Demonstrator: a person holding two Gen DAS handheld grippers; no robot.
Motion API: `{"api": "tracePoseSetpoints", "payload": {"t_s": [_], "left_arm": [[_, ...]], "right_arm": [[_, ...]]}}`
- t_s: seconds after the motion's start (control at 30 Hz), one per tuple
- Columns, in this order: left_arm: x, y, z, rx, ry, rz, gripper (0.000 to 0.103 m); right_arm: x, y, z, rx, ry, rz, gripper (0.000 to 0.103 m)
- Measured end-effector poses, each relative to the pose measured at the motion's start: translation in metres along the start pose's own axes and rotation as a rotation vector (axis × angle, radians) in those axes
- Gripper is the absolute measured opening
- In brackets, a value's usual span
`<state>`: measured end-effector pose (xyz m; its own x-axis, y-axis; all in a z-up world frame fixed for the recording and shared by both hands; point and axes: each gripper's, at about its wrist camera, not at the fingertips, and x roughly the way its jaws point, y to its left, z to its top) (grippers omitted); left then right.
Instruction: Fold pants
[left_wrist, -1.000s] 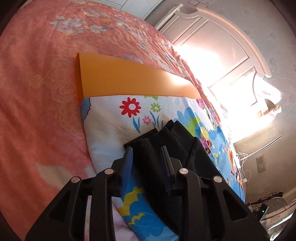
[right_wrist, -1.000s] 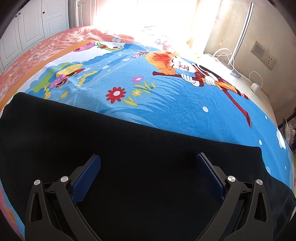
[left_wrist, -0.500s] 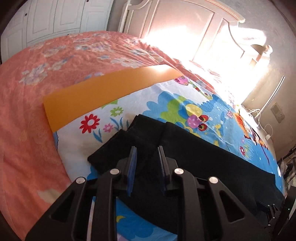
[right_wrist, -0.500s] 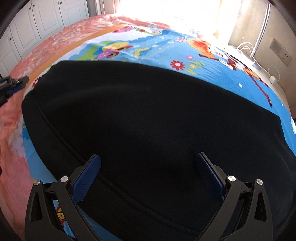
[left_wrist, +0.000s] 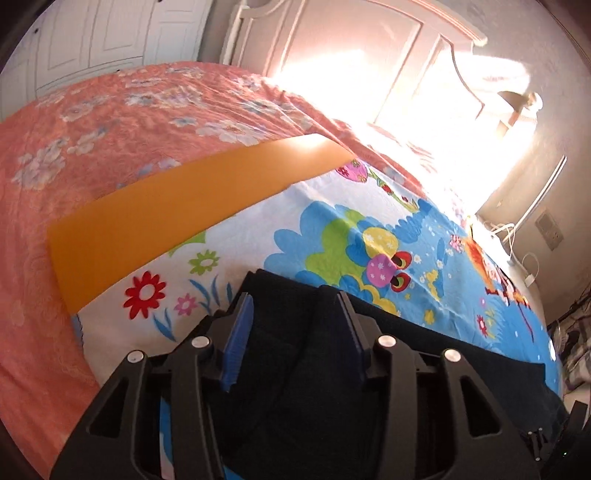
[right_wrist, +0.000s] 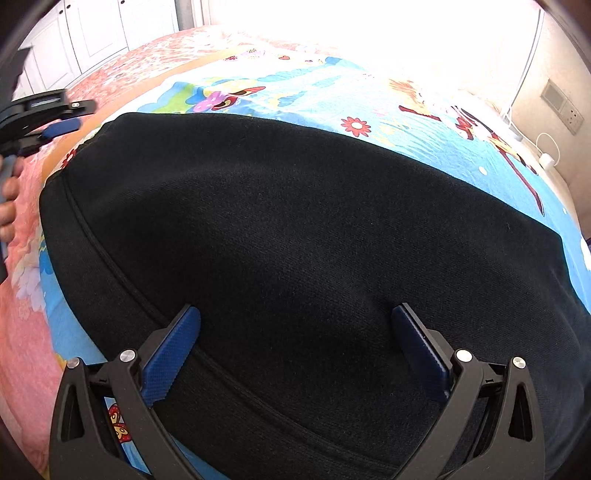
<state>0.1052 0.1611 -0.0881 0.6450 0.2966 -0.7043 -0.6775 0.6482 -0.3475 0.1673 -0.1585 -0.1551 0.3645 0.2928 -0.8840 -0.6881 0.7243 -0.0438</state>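
Observation:
The black pants lie flat on the cartoon-print sheet, folded along their length, a seam running near the left edge. My right gripper hovers low over them, wide open, with no cloth pinched. My left gripper is above the pants' end near the flower print. Its jaws are opening and the blue pads stand apart, clear of the cloth lying below. In the right wrist view the left gripper shows at the far left, with a person's hand behind it.
The sheet has an orange band along its far edge and rests on a salmon floral bedspread. A white headboard stands behind in bright sunlight. Wall sockets with cables sit to the right, wardrobe doors to the left.
The left gripper's jaws have widened and let go of the pants' fold, and it has lifted and rolled. The right gripper moved across over the pants, then held still.

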Motion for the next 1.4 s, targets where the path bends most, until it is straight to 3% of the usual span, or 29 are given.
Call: {"api": "tracePoseSetpoints", "payload": {"t_s": [0.1,0.2,0.6,0.73,0.93,1.07,1.1,1.17,1.27,1.4], "left_arm": [[-0.031,0.063,-0.027,-0.258,-0.024,-0.062,0.045],[-0.033,0.097,-0.052,-0.371,0.019,-0.124,0.045],[0.007,0.100,-0.068,-0.429,0.102,-0.261,0.044],[0.019,0.106,-0.066,-0.444,0.127,-0.274,0.022],[0.021,0.110,-0.065,-0.443,0.133,-0.287,0.019],[0.018,0.112,-0.067,-0.454,0.124,-0.297,0.024],[0.017,0.113,-0.067,-0.459,0.123,-0.293,0.025],[0.005,0.108,-0.067,-0.430,0.095,-0.226,0.028],[-0.031,0.080,-0.066,-0.285,-0.027,-0.100,0.028],[-0.054,0.000,-0.087,0.022,-0.048,-0.136,0.031]], "right_arm": [[-0.002,0.003,-0.002,0.005,-0.009,-0.006,0.099],[-0.003,0.003,-0.003,0.005,-0.014,-0.008,0.099],[-0.008,0.005,-0.010,-0.002,-0.029,-0.005,0.099],[-0.013,0.005,-0.010,0.001,-0.042,-0.010,0.098],[-0.051,0.004,-0.020,0.026,-0.192,-0.093,0.098],[-0.026,0.002,-0.023,0.018,-0.060,-0.141,0.098],[-0.023,0.001,-0.025,0.022,-0.071,-0.131,0.098],[-0.021,-0.002,-0.025,0.032,-0.076,-0.113,0.098],[-0.019,-0.001,-0.024,0.034,-0.072,-0.112,0.098],[-0.021,0.001,-0.028,0.034,-0.080,-0.121,0.098]]}}
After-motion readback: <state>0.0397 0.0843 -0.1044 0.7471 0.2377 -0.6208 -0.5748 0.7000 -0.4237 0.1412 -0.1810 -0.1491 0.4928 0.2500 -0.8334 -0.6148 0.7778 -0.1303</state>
